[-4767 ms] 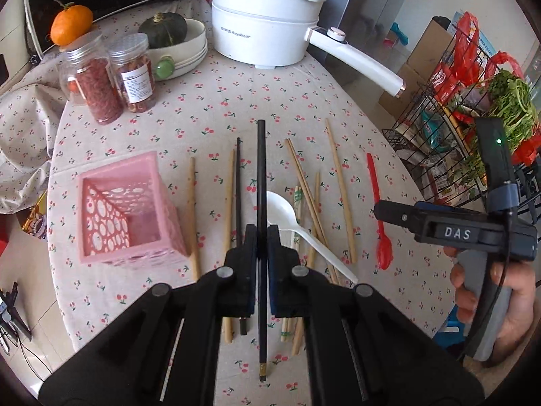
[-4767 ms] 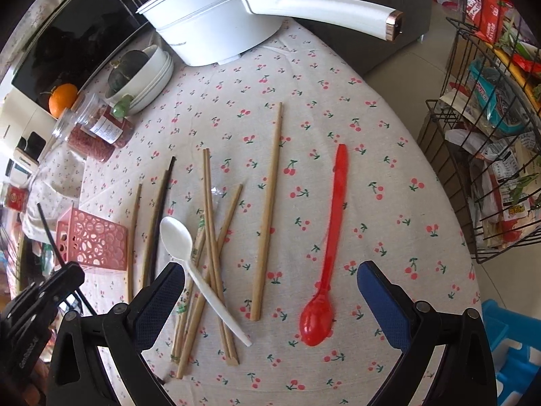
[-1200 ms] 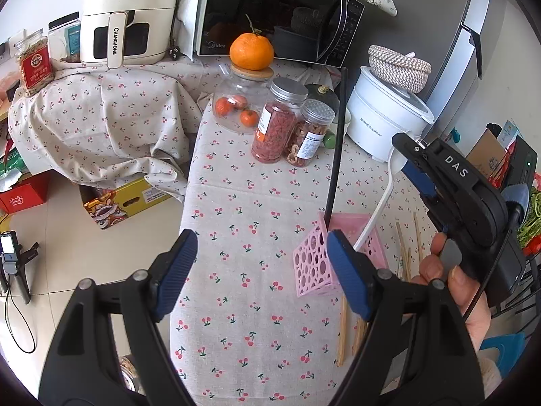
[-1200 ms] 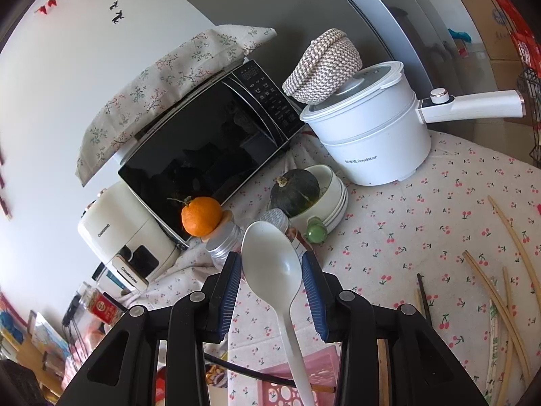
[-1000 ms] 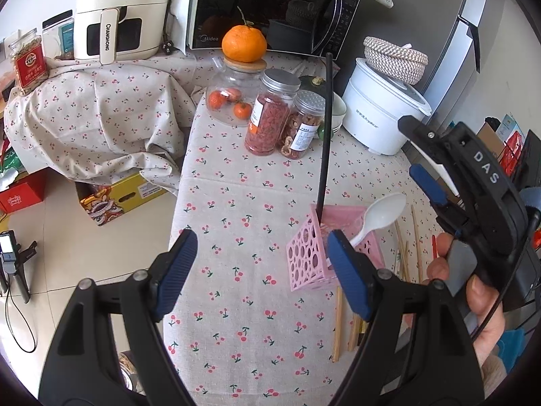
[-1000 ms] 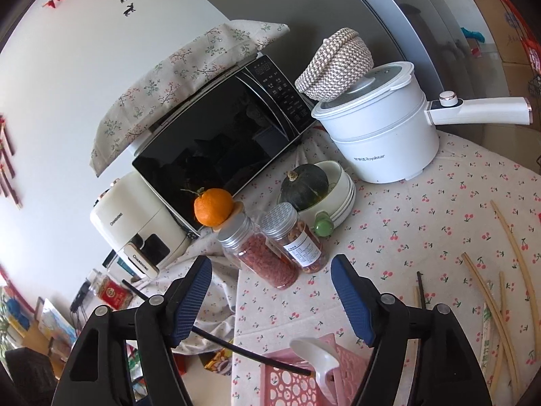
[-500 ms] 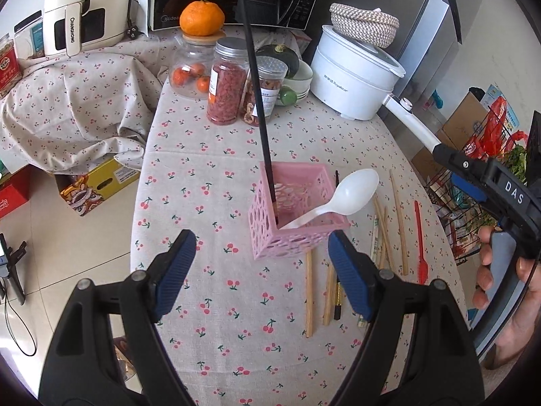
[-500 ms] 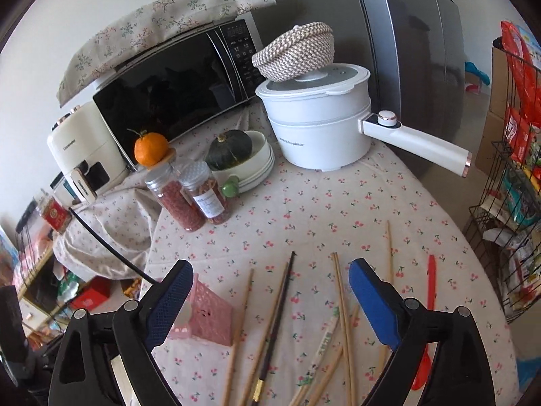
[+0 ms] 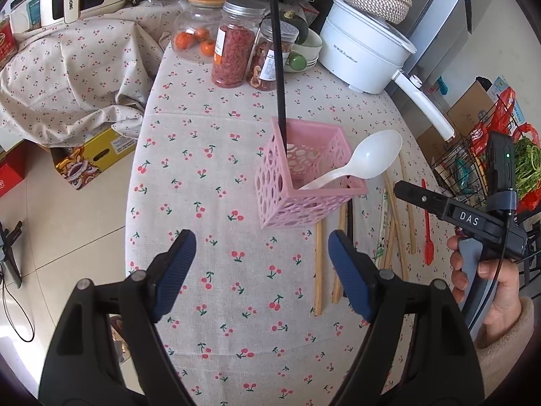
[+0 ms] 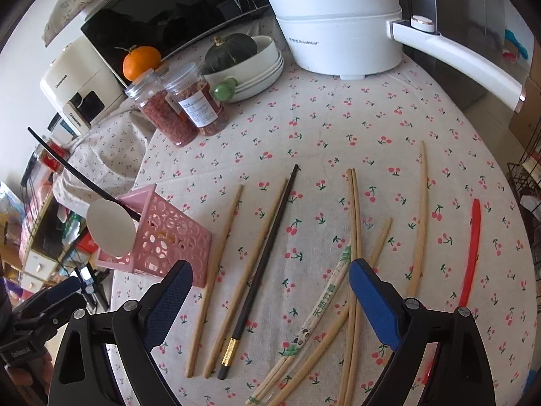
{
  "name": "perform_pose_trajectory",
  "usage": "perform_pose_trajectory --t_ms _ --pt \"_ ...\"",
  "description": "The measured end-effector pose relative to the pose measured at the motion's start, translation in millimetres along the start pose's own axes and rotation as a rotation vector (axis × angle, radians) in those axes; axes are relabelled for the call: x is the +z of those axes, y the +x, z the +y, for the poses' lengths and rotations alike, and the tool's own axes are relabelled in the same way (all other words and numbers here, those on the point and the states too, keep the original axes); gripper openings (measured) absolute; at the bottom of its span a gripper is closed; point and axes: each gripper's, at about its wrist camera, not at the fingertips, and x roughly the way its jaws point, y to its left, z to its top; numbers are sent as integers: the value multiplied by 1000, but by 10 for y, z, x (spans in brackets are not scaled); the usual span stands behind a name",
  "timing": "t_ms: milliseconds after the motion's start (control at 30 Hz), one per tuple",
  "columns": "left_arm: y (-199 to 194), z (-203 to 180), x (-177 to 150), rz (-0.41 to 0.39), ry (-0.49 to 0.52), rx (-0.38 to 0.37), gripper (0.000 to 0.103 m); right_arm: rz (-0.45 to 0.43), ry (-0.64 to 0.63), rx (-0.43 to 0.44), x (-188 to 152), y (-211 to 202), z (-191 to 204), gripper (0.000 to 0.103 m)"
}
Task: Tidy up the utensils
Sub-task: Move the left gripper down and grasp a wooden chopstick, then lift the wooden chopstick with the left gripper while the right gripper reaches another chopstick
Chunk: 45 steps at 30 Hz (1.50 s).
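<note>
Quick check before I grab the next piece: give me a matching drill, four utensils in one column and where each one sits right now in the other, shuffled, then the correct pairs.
Things:
1. white spoon
2. red spoon
3. black chopstick with gold end
4. paper-wrapped chopsticks

Places:
A. flat on the cloth, far right, beyond the bamboo sticks
B. flat on the cloth among the bamboo sticks, between the right gripper's open fingers
C. handle down in the pink basket, bowl over the rim
D. flat on the cloth between two bamboo chopsticks, just right of the basket

Pairs: 1-C, 2-A, 3-D, 4-B
</note>
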Motion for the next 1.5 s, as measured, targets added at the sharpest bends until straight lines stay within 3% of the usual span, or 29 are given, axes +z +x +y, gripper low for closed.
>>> perform_pose_trajectory --t_ms 133,200,267,400,533,800,1033,1367,1500 --pt "147 -47 -117 51 21 -43 77 73 -18 -36 -58 129 41 92" --pt "271 -127 -176 88 42 -70 56 87 -22 -35 -88 145 46 92" --pt "396 -218 -234 123 56 -113 44 100 -13 -31 -105 150 35 92" --pt "605 -441 -285 145 90 -169 34 115 5 -27 -160 104 -17 92" --pt "783 -664 -305 144 168 -125 30 117 20 -22 -230 22 -114 92" --pt "1015 -776 -292 141 251 -31 9 102 60 -18 -337 -212 -310 92" --pt "943 -780 -418 207 287 -31 8 77 51 -19 -385 -421 -426 92" --pt "750 -729 -784 473 364 -92 8 98 46 -32 -503 -537 -677 92" --pt "680 -676 -664 410 297 -109 12 88 60 -25 -502 -603 -766 92"
